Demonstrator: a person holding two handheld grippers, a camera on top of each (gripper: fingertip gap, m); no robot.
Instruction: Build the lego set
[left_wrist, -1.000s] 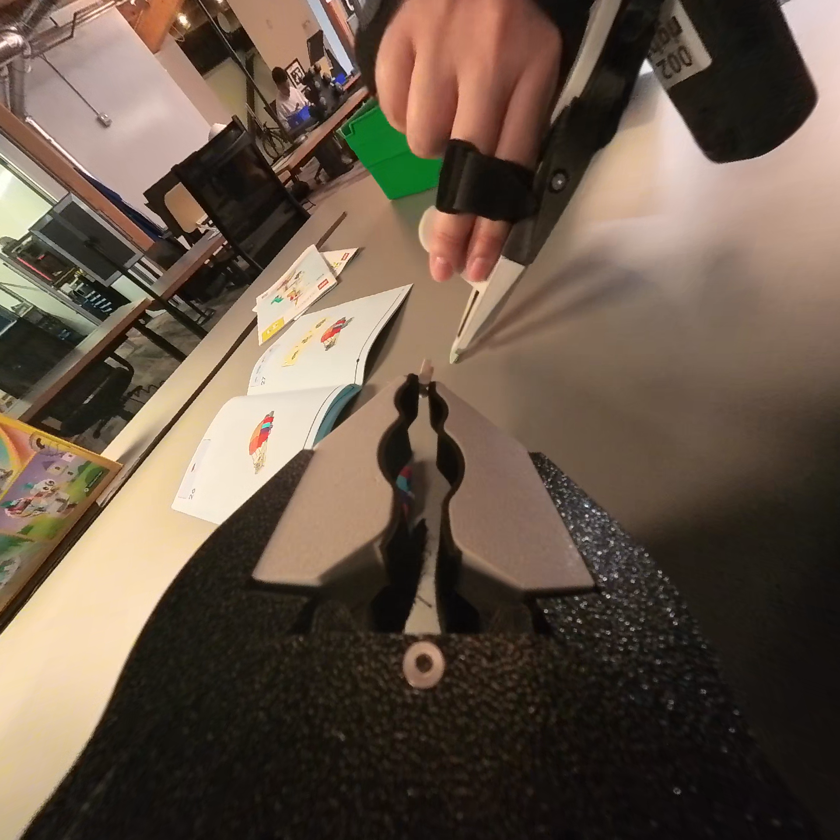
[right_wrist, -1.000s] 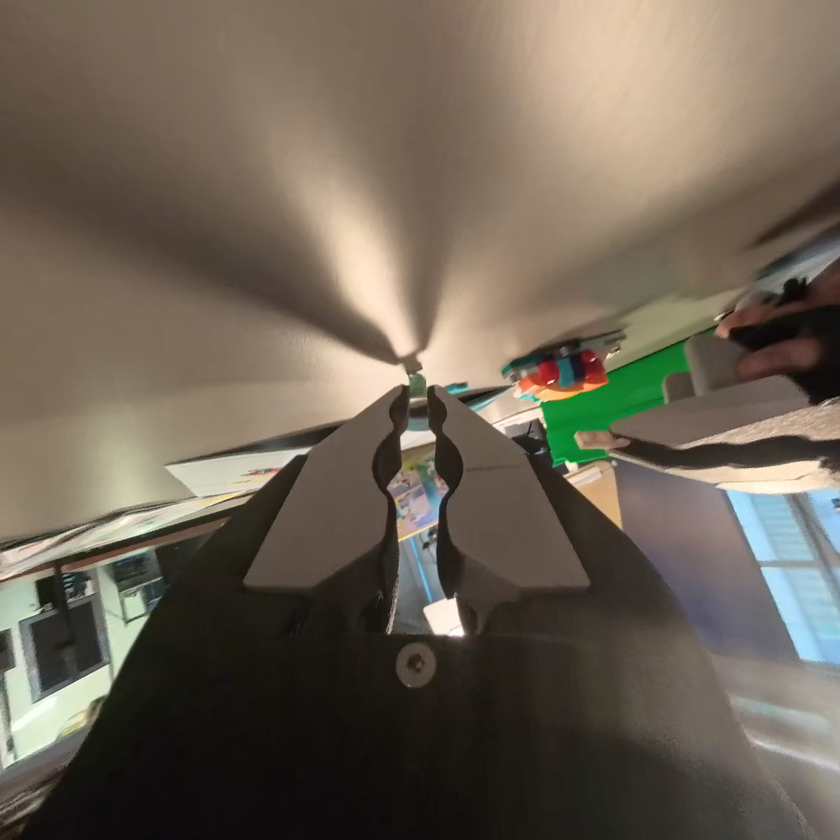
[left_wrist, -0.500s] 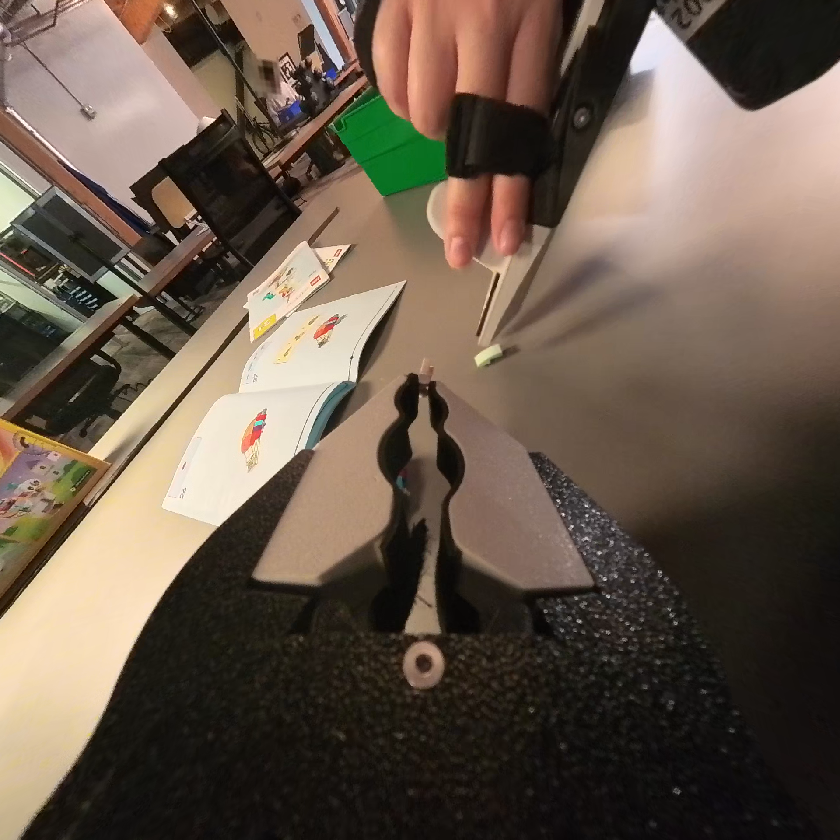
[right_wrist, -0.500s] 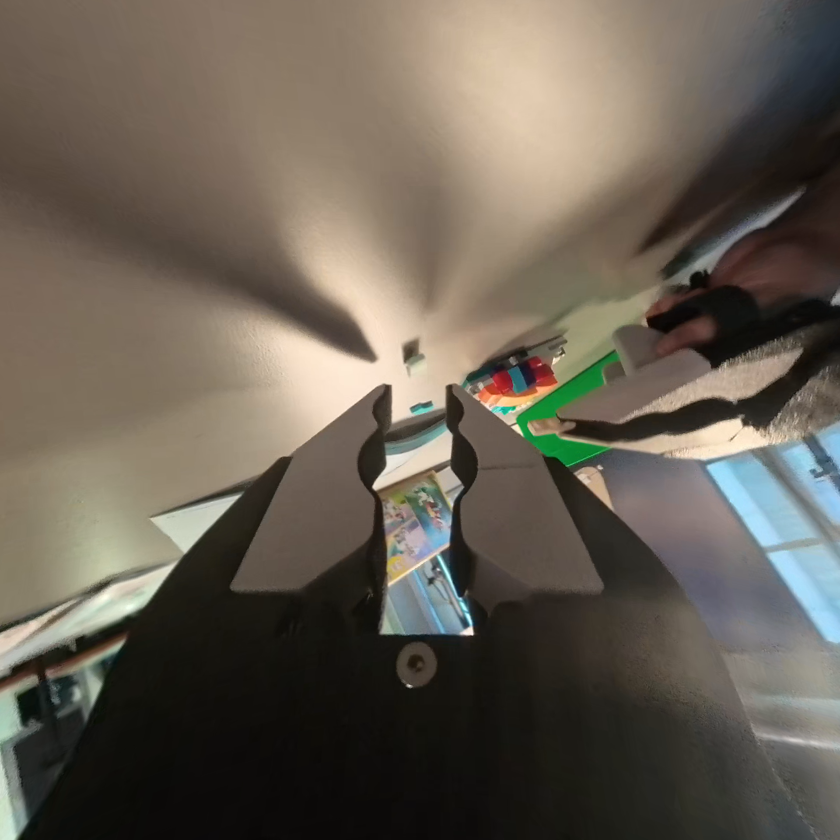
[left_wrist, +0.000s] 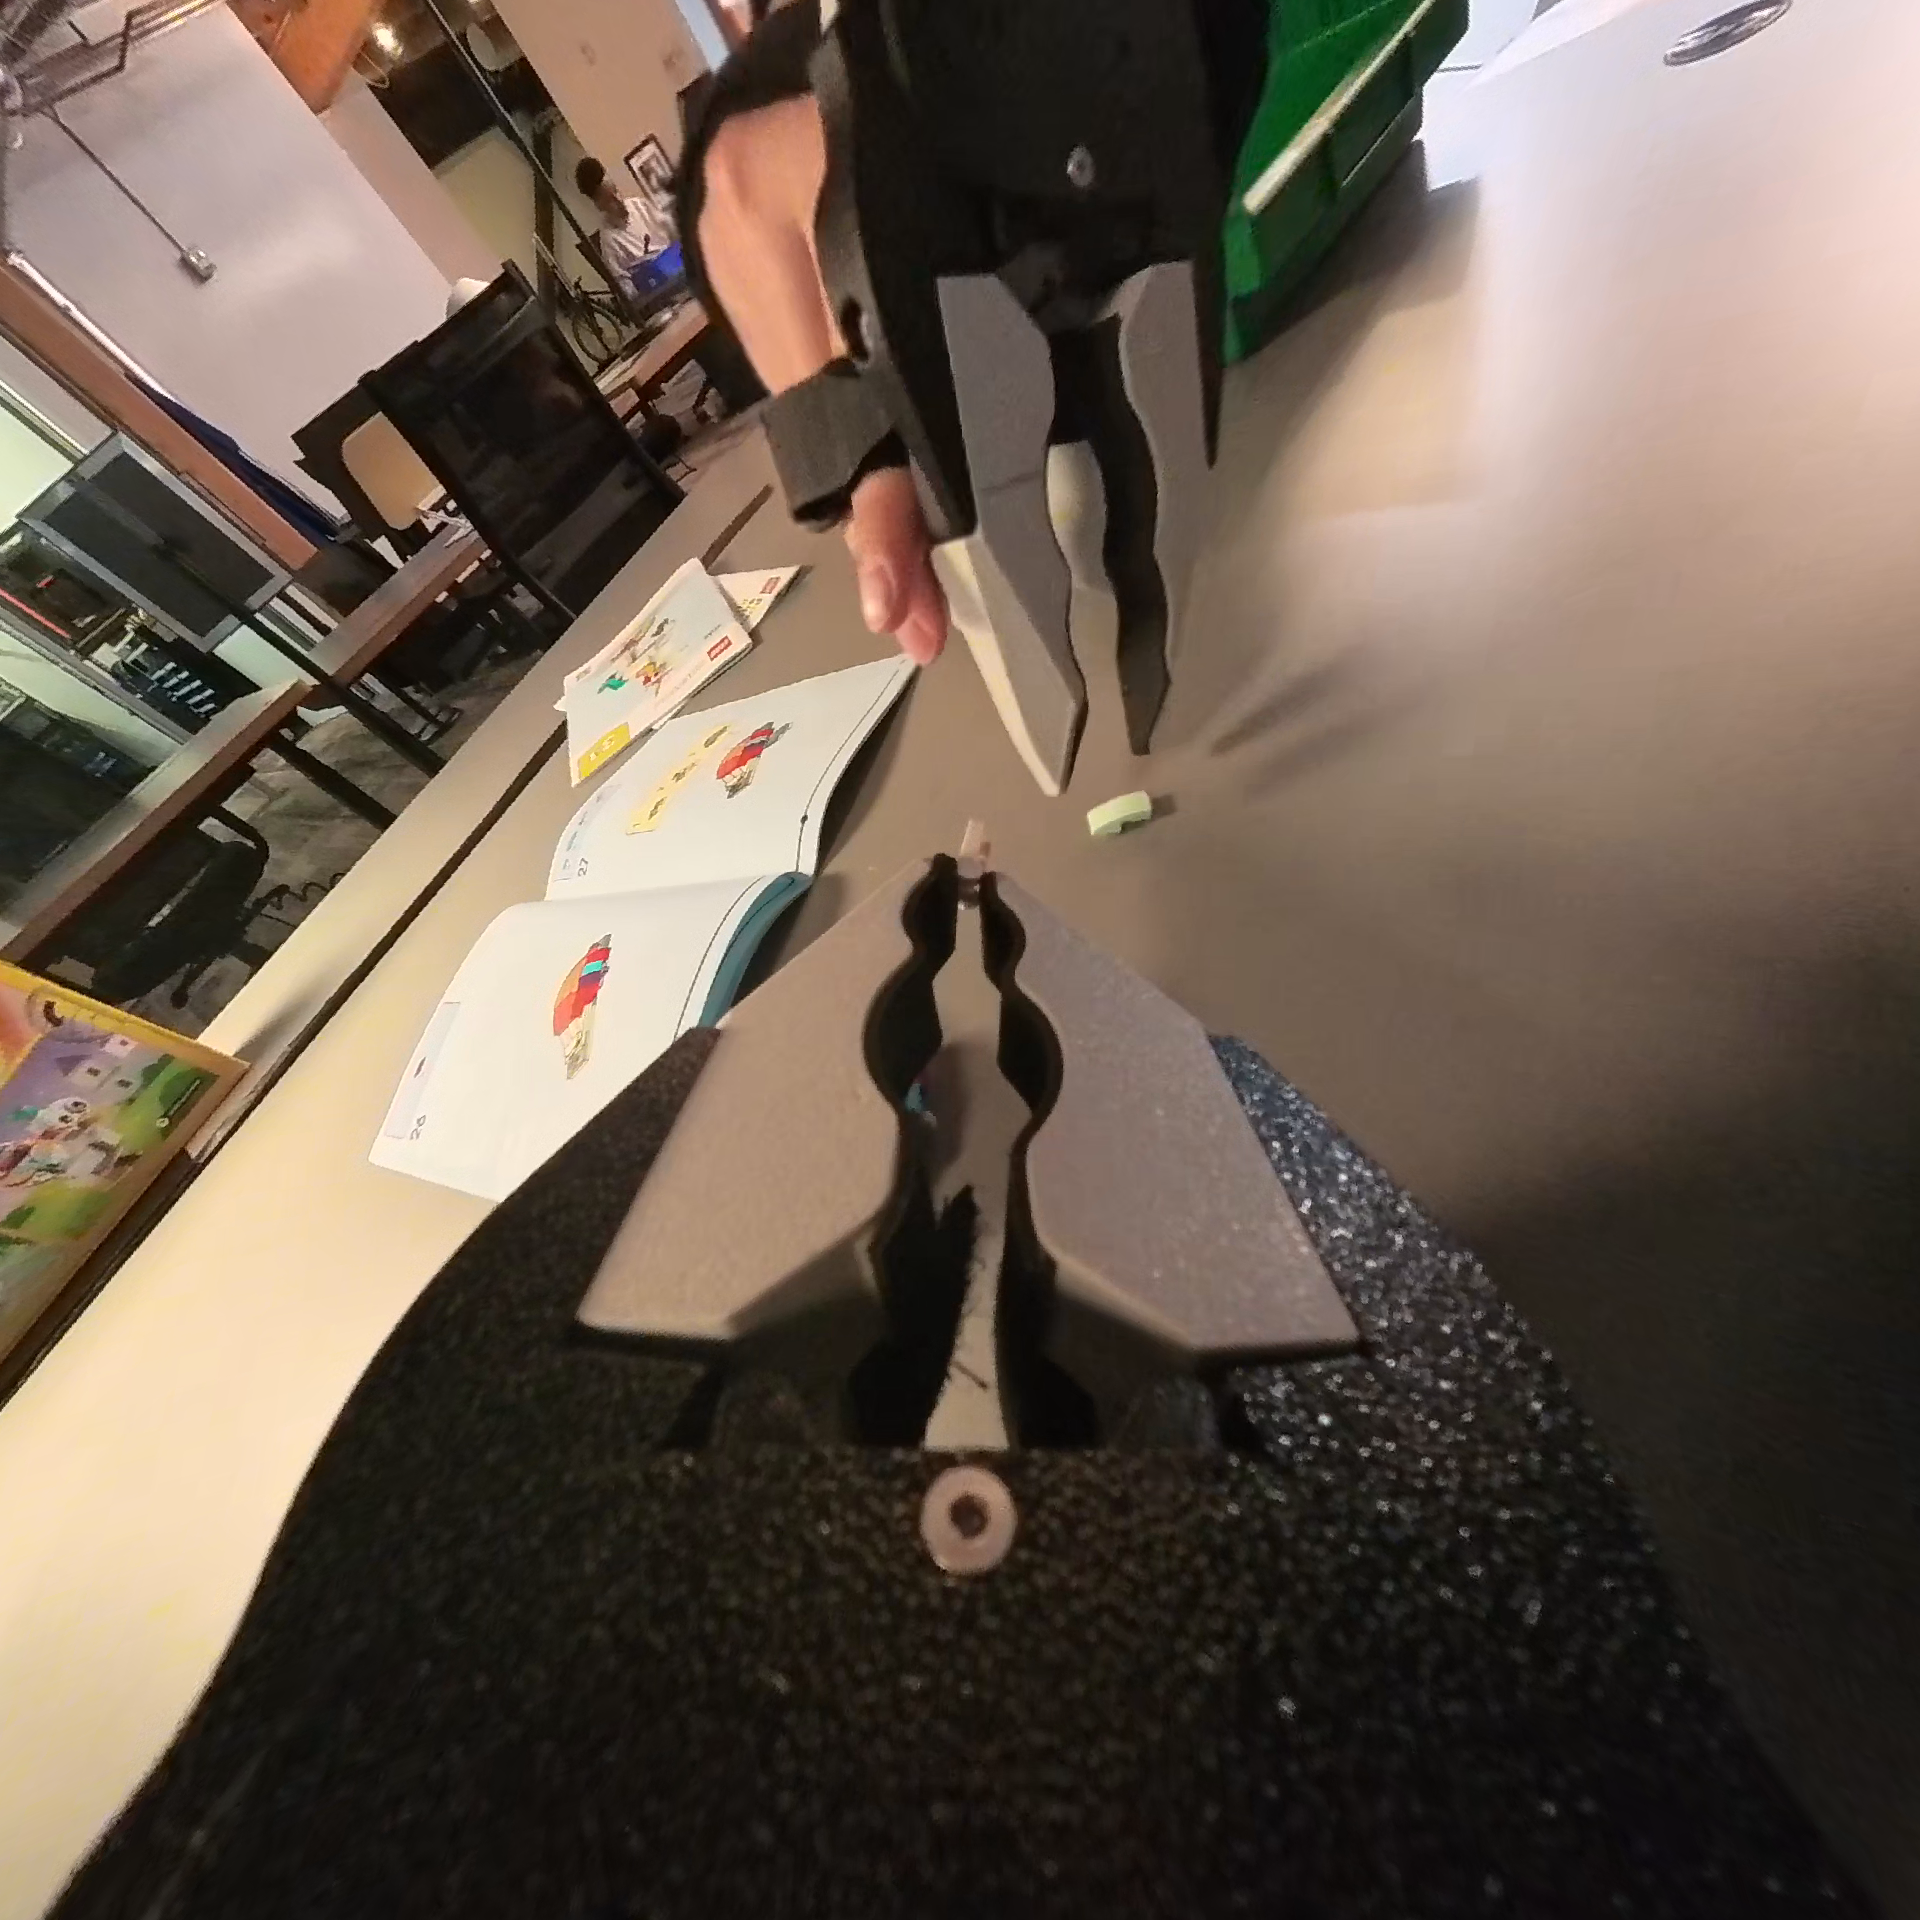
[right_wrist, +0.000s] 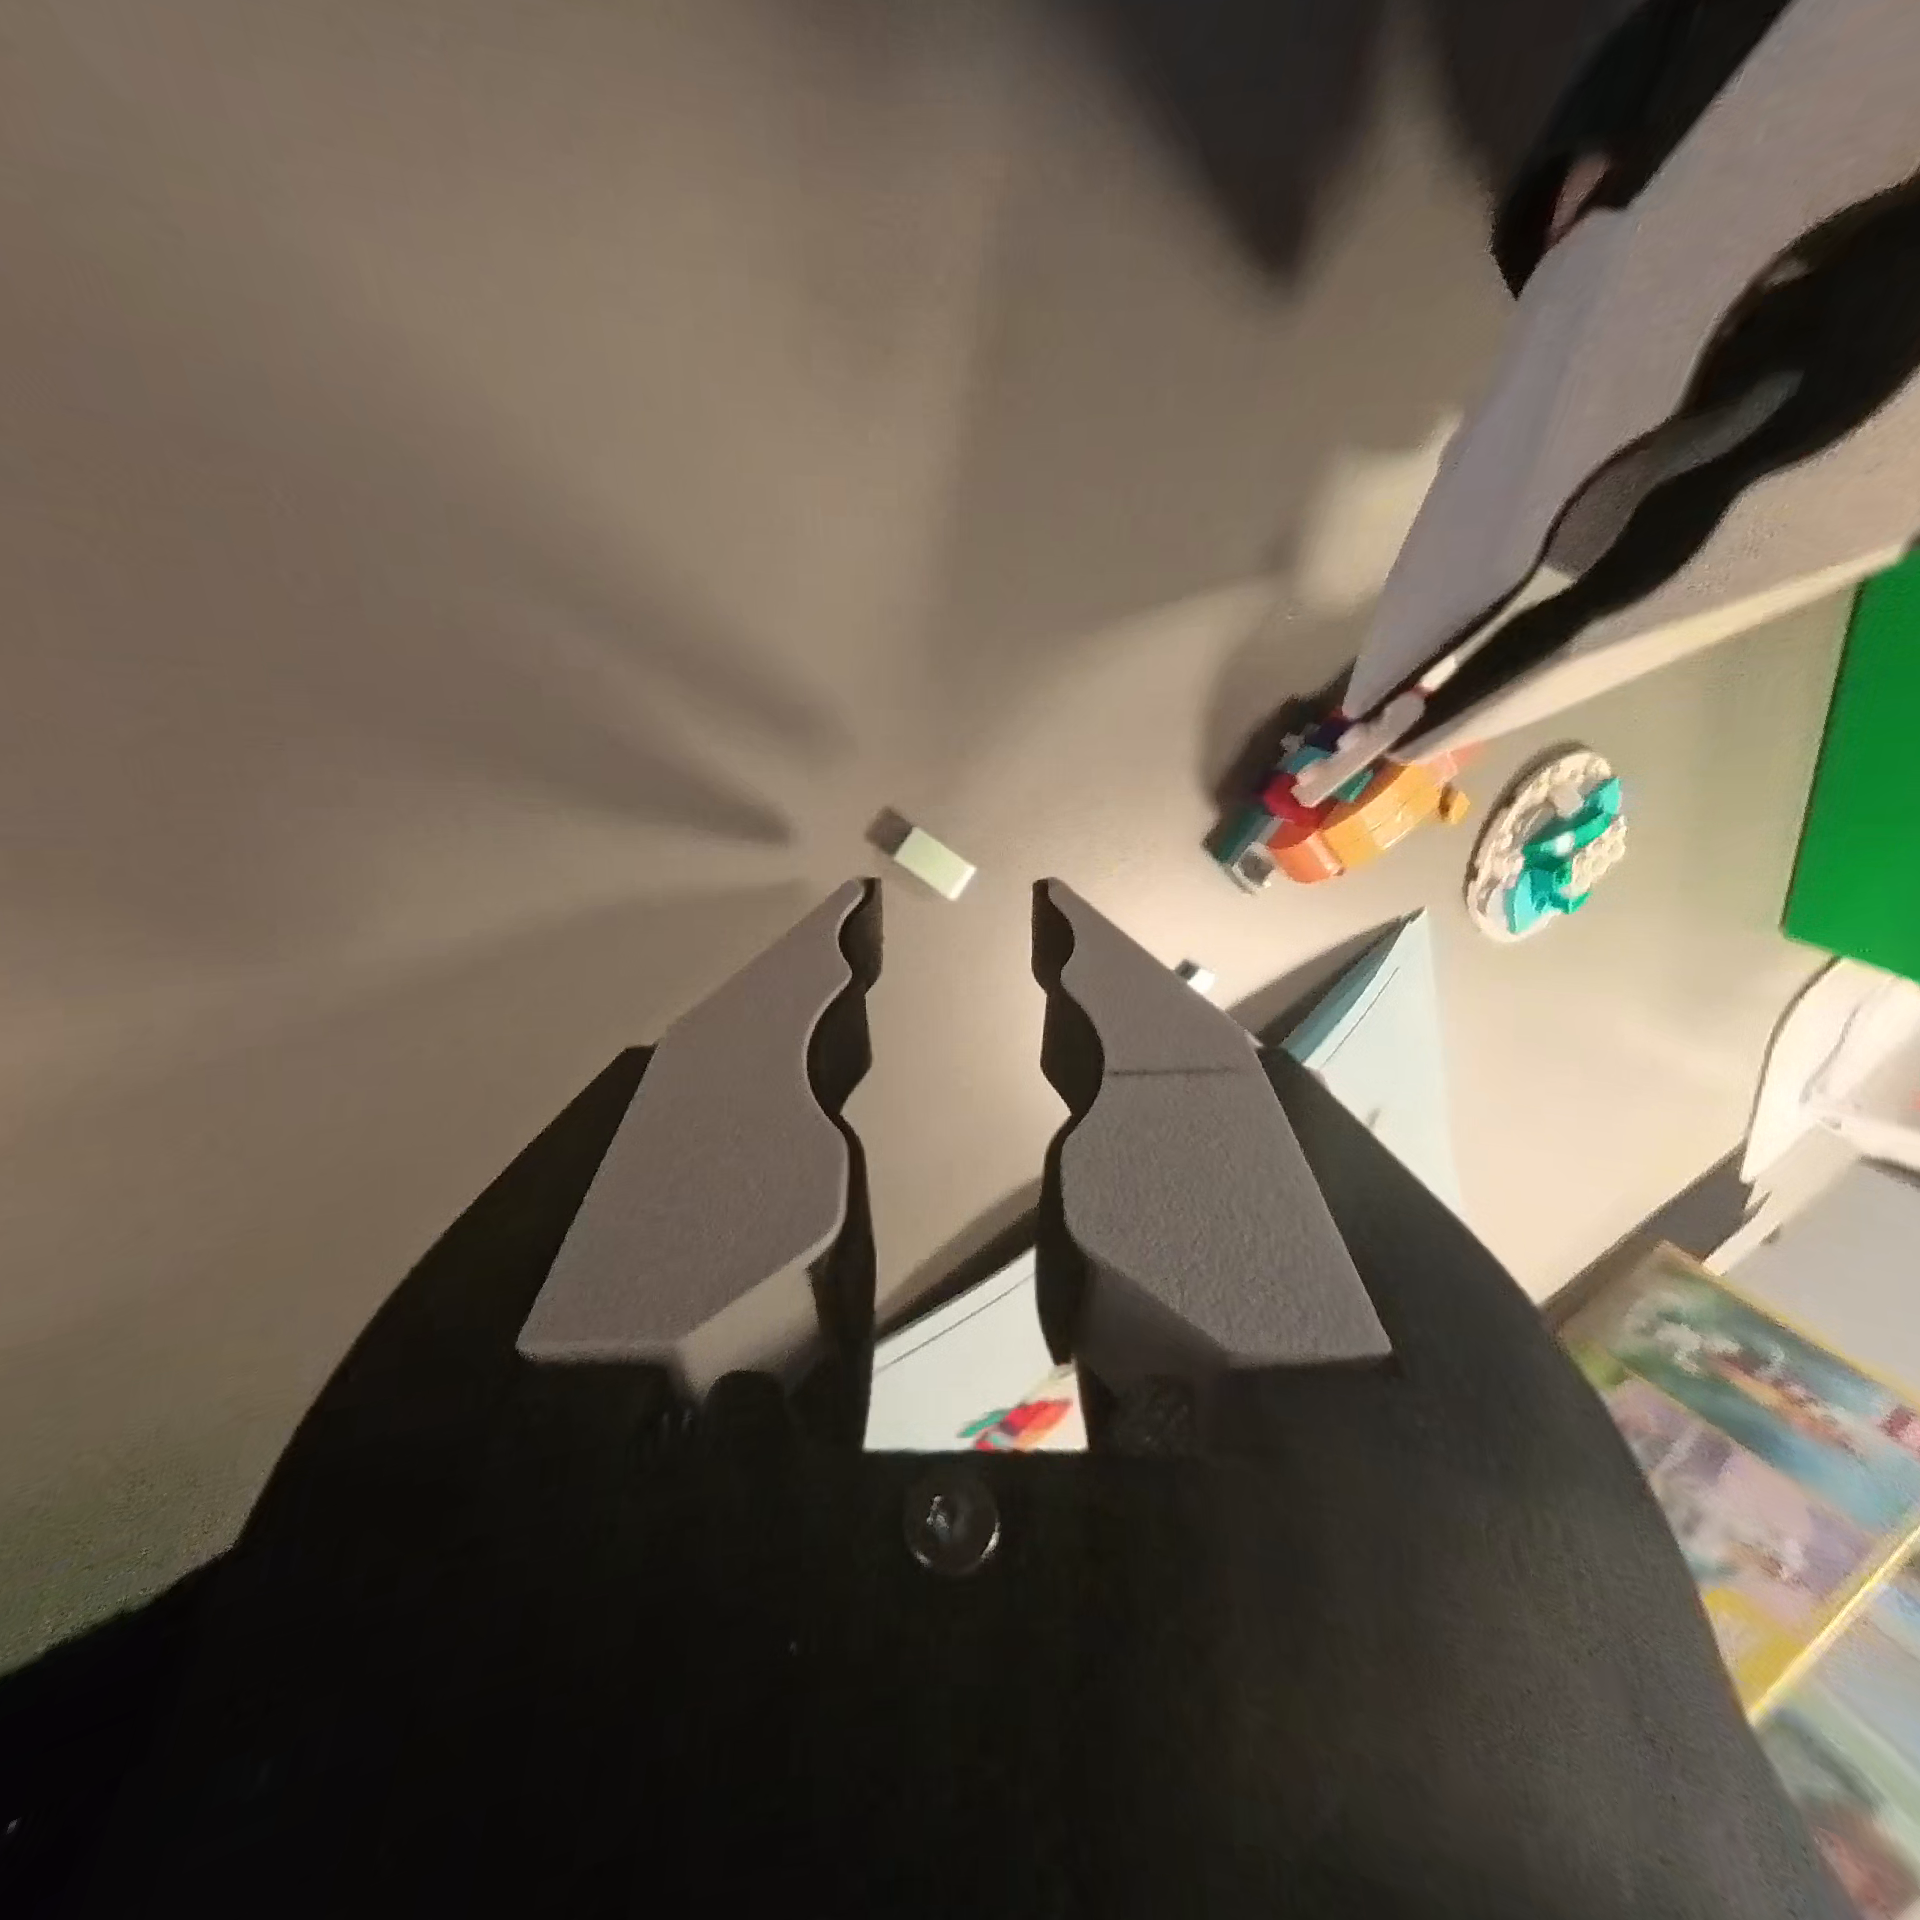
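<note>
My left gripper (left_wrist: 966, 873) is shut on a pale plate at the edge of the small multicoloured lego model (right_wrist: 1340, 821). In the left wrist view only the plate's tip (left_wrist: 972, 836) shows past the jaws. In the right wrist view the left gripper (right_wrist: 1382, 717) holds the model low over the table. A small pale green piece (left_wrist: 1119, 816) lies loose on the grey table. My right gripper (left_wrist: 1101, 764) hangs open and empty just above it. In its own view the right gripper (right_wrist: 956, 888) has the piece (right_wrist: 925, 854) just beyond its spread fingertips.
An open instruction booklet (left_wrist: 675, 831) and a smaller leaflet (left_wrist: 655, 675) lie left of the grippers. A white round plate with a teal piece (right_wrist: 1545, 857), a green bin (right_wrist: 1860, 790) and the set's box (right_wrist: 1766, 1455) lie nearby. A tiny grey piece (right_wrist: 1195, 977) sits by the booklet.
My right gripper opened and let go of the pale green piece, which now lies on the table. It then swung round to point down at the piece. The left gripper stayed shut.
</note>
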